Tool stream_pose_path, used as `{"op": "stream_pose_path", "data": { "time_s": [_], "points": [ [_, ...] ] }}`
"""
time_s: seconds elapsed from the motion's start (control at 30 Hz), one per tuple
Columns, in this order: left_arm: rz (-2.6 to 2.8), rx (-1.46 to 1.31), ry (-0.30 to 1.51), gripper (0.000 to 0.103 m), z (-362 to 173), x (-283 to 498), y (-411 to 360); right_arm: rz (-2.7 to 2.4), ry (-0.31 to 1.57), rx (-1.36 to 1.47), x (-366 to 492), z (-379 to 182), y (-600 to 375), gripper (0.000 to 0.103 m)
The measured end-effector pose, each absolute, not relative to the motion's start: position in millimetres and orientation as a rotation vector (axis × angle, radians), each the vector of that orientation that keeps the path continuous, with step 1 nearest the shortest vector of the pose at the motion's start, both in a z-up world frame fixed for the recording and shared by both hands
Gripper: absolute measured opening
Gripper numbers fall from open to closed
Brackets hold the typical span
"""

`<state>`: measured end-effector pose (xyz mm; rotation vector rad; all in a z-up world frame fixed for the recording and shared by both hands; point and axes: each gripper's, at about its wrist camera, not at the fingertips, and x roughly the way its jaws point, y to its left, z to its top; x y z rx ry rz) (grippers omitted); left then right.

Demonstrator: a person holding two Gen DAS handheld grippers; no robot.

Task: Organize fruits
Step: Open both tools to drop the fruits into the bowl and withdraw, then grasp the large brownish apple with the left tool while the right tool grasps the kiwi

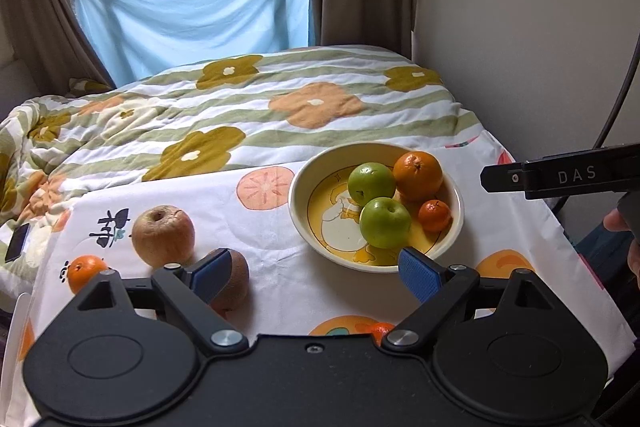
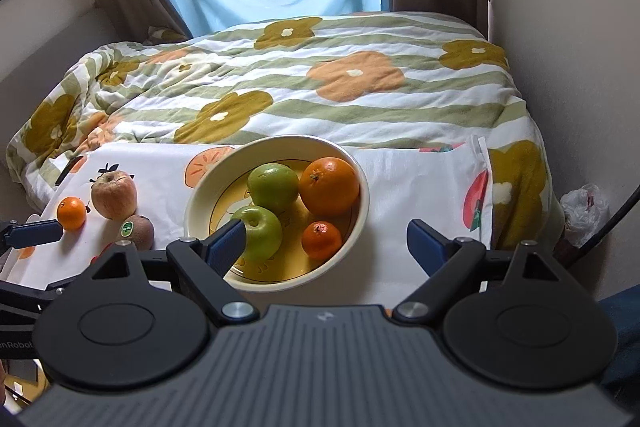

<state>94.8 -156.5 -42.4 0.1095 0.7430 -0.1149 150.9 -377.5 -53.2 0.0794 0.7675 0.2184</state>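
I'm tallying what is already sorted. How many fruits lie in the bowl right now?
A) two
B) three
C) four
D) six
C: the bowl holds two green apples, a large orange and a small orange; the red apple, kiwi and another small orange sit outside on the cloth.
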Motion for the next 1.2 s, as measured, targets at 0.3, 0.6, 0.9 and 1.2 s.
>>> {"op": "stream_pose_path", "data": {
  "time_s": [0.3,0.6,0.9,1.2],
  "points": [
    [0.012,0.087,0.674,0.100,-14,52,-130,0.273,0.728,0.072,123,-26,-368,0.103],
    [0.104,0.120,0.670,0.103,-6,51,-80,0.299,0.696,0.040,108,-17,-327,0.103],
    [0.036,0.149,0.686,0.103,-5,73,-24,0.283,0.739,0.085,110,-22,-269,0.103],
    [-0.120,0.201,0.761,0.103,-22,129,20,0.198,0.794,0.143,126,-43,-215,0.103]
  ]
}}
